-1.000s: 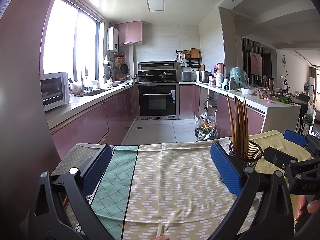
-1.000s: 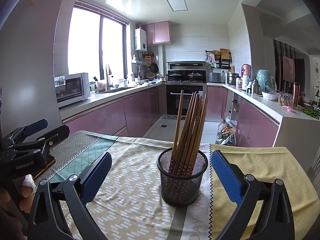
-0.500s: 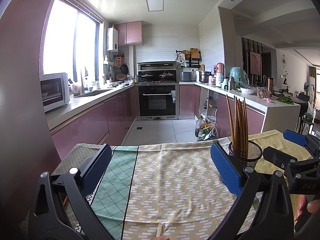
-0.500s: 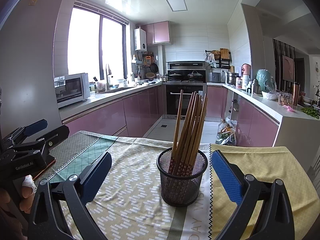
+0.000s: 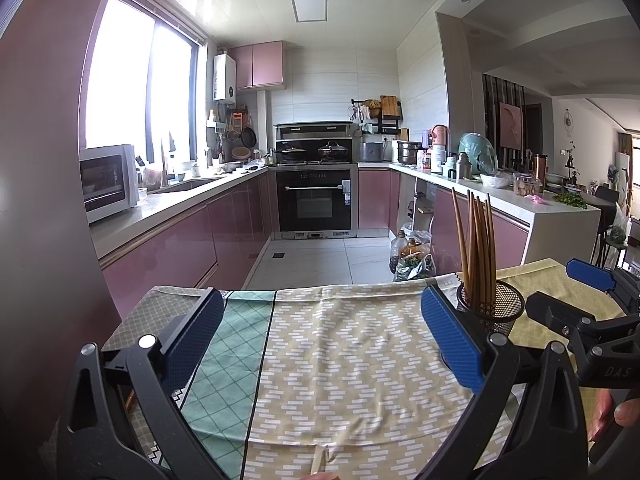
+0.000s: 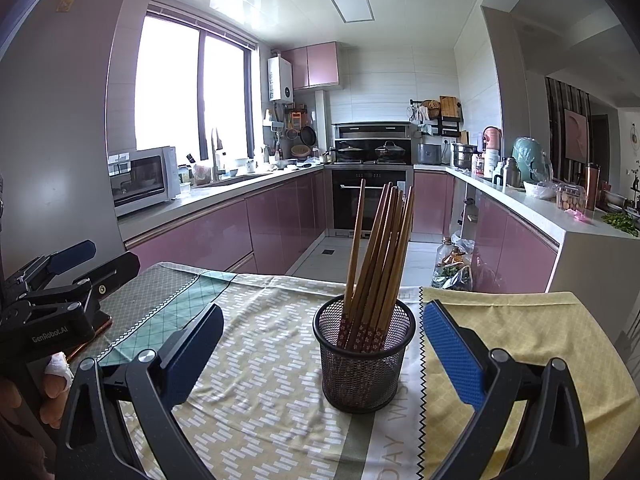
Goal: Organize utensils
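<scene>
Between spread jaws of right gripper (image 6: 320,344): mesh holder (image 6: 362,356) with chopsticks (image 6: 378,256), untouched; left gripper (image 5: 320,336) agape, beside.

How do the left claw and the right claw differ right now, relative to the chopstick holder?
The right claw faces the mesh holder head-on, its pads flanking it; the left claw faces bare tablecloth, with the holder off by its right pad. The chopsticks stand in front of the right claw only. Both are open, holding nothing.
</scene>
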Available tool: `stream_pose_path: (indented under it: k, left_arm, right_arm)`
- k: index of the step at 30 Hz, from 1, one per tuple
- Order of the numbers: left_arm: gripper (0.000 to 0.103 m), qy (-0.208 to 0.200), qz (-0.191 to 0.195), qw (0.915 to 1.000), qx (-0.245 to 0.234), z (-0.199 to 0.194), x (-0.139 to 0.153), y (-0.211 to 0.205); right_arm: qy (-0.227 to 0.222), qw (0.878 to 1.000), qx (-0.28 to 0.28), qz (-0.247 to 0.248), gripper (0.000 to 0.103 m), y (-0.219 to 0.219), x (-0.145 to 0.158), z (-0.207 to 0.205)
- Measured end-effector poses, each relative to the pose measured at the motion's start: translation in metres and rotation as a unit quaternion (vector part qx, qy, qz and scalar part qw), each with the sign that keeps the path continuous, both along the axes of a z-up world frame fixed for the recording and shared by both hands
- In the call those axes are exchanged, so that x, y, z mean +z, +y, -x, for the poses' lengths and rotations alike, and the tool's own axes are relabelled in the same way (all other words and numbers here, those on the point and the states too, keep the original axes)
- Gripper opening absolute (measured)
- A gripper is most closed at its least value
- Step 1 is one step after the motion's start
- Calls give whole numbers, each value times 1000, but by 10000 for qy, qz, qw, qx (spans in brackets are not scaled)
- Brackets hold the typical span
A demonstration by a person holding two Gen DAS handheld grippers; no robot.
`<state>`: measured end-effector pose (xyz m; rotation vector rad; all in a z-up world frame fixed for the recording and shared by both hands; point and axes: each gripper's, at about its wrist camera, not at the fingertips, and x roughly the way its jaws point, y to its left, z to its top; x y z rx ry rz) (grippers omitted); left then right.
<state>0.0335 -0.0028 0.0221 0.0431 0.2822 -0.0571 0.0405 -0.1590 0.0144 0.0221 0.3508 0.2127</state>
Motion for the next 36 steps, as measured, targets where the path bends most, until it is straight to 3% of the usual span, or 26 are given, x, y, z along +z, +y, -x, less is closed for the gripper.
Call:
stream_pose_path:
  k: [36]
  left_arm:
    - [97, 10, -3, 10000, -14, -2, -2, -2]
  right_arm:
    - [14, 10000, -21, -32, 97, 1, -1, -1]
